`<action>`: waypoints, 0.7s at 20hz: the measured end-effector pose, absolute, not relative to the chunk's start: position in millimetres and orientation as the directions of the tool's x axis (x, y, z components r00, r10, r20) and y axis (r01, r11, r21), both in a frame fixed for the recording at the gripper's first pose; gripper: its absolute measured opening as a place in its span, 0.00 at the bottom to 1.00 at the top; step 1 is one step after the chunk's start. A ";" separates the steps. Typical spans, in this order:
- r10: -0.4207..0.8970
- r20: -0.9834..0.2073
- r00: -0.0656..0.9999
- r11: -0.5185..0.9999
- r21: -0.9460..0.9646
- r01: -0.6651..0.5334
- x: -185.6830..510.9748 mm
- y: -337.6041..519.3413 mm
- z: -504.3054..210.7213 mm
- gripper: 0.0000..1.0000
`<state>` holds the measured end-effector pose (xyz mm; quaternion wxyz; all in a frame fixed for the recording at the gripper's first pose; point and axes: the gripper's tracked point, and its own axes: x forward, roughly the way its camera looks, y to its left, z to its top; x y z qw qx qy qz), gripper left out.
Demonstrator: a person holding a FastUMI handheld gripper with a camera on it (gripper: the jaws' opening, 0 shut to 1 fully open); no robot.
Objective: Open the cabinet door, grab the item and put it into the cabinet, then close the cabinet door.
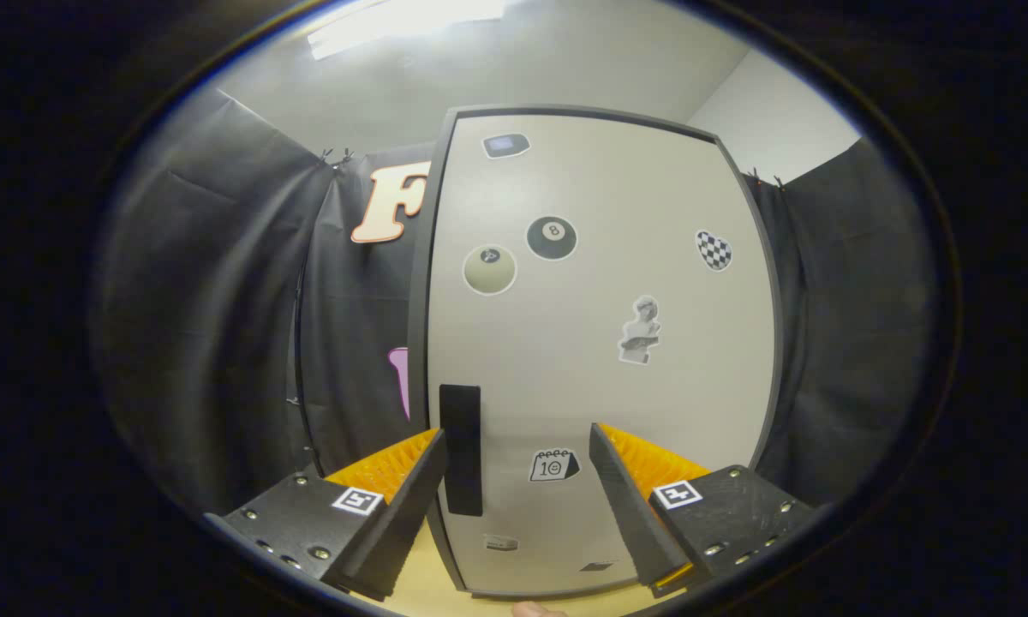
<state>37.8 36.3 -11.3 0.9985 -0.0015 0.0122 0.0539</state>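
Observation:
A tall cabinet (600,343) stands just ahead of me, its pale door shut and covered with several stickers. A black vertical handle (461,450) sits near the door's left edge, low down. My gripper (518,446) is open, with nothing between its fingers. The handle lies just beyond the left fingertip (424,467), inside the gap; whether it touches is unclear. The right fingertip (608,463) points at the lower middle of the door. The item for the cabinet is hidden from me.
Black cloth (223,343) hangs left and right of the cabinet as the booth's wall. A light wooden surface (428,591) lies under the cabinet's base. A bright ceiling light (394,26) glows overhead. A fingertip of a person (535,610) peeks in below.

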 end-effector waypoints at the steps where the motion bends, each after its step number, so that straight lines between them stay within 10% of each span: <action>1: 0.103 -0.034 0.994 0.995 0.006 -0.103 42.7 35.5 -13.4 0.99; 14: 0.108 -0.032 0.994 0.994 -0.007 -0.108 66.6 56.6 -25.3 0.97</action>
